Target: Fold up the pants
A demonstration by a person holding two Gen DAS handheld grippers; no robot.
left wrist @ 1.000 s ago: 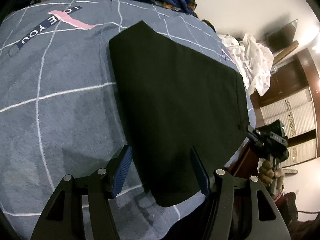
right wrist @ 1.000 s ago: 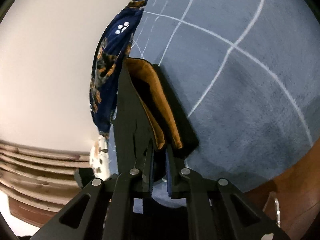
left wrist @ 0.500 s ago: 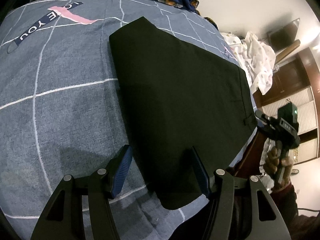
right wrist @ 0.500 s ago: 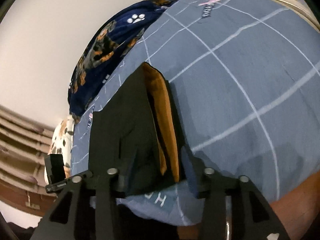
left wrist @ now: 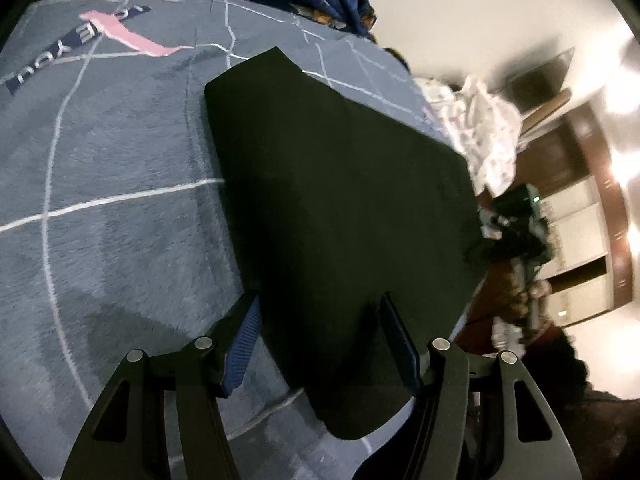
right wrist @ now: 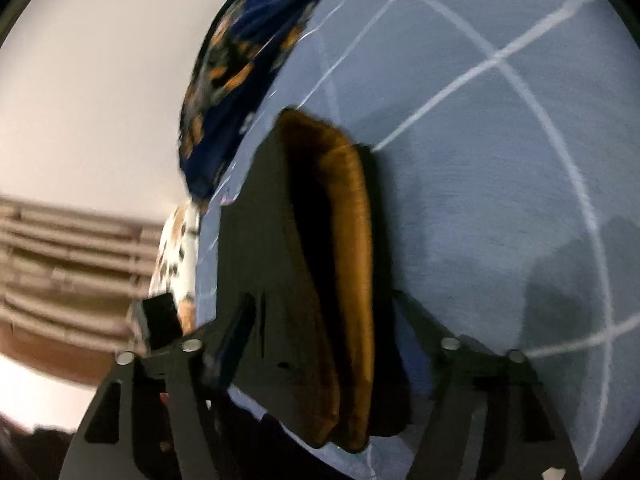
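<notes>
While both grippers gape, pants (left wrist: 340, 208) lie folded; navy blanket (right wrist: 240, 60) beyond.

right gripper (right wrist: 320, 344) jaws just opened, pulled back off pants (right wrist: 280, 240)

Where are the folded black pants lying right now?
The black pants lie flat on the grey grid-lined bedspread, centre-right in the left wrist view, near the bed's edge, their near end between the open left tongs.

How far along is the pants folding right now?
Mostly done: the black pants lie folded flat on the grey blanket. Nothing is gripped; the right gripper has just been opening around the waistband end, and the left gripper hangs open. A further fold may remain.
</notes>
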